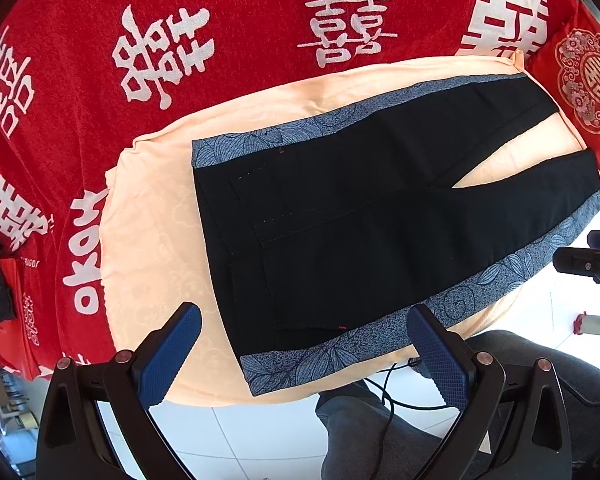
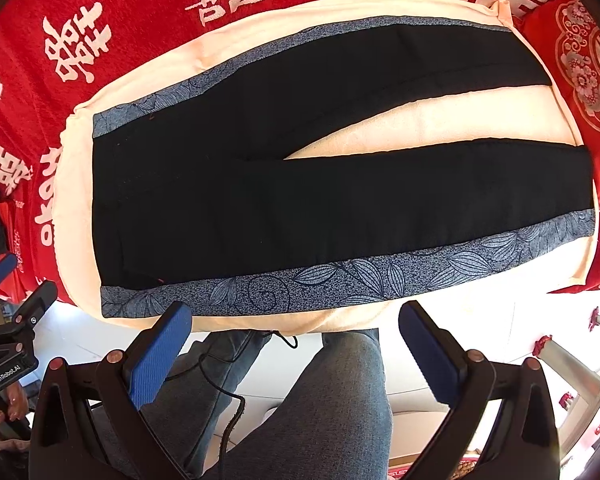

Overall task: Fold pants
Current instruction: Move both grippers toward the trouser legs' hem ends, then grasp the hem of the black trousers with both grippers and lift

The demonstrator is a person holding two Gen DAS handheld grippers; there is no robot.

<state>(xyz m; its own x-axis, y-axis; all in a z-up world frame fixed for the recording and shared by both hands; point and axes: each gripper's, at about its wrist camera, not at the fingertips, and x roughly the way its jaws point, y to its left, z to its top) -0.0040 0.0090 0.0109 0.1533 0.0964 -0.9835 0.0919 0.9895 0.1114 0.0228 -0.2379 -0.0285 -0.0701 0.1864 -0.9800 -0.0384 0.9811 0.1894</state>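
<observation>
Red bedding with white characters carries a peach cushion (image 1: 148,216); from the left wrist, the black pants (image 1: 340,220) lie flat ahead of the spread, empty left tongs (image 1: 304,360). From the right wrist, both legs lie apart beyond the spread right tongs (image 2: 296,352): no fold begun, I judge.

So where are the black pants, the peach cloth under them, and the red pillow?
black pants (image 2: 300,208): right wrist view, the seat, near the crotch.
peach cloth (image 2: 440,118): right wrist view, bare patch between the legs.
red pillow (image 1: 584,80): left wrist view, its gold medallion.
</observation>
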